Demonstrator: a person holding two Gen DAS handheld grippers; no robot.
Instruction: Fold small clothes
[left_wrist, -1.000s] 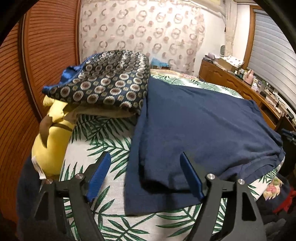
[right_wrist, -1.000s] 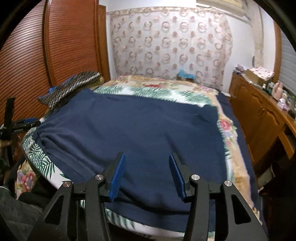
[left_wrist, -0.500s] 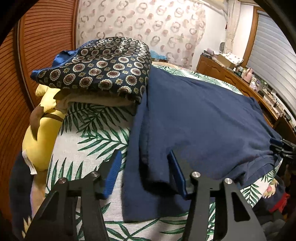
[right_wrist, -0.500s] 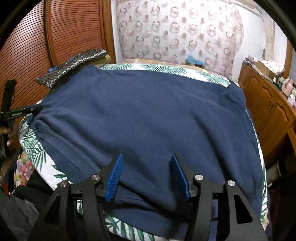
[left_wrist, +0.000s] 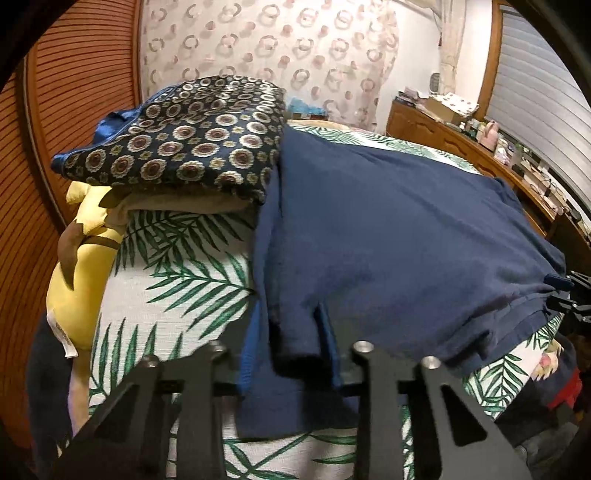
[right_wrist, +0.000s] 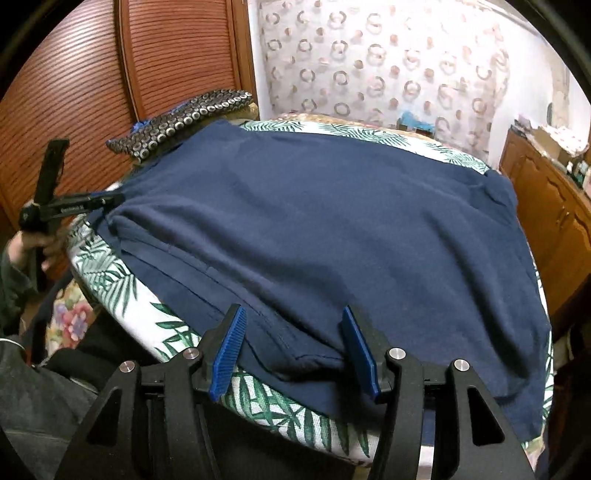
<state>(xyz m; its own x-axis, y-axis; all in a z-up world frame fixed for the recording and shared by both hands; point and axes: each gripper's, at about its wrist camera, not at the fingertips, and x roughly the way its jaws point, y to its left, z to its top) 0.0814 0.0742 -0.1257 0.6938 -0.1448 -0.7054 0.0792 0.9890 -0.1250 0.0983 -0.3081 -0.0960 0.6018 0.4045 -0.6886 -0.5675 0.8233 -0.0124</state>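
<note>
A navy blue shirt lies spread over the palm-leaf bedspread; it also shows in the right wrist view. My left gripper has narrowed around the shirt's near left corner, with a fold of cloth between its blue pads; whether it pinches is unclear. It also shows at the left in the right wrist view, at the shirt's corner. My right gripper is open, its blue pads astride the shirt's near hem, and it shows at the far right in the left wrist view.
A folded medallion-pattern cloth sits on a beige stack beside the shirt. A yellow plush toy lies at the bed's left edge. A wooden louvred door stands behind. A wooden dresser runs along the right.
Both grippers moved forward and down to the shirt's near edge. The left gripper's jaws closed in around the shirt's corner. The right gripper's pads now straddle the hem.
</note>
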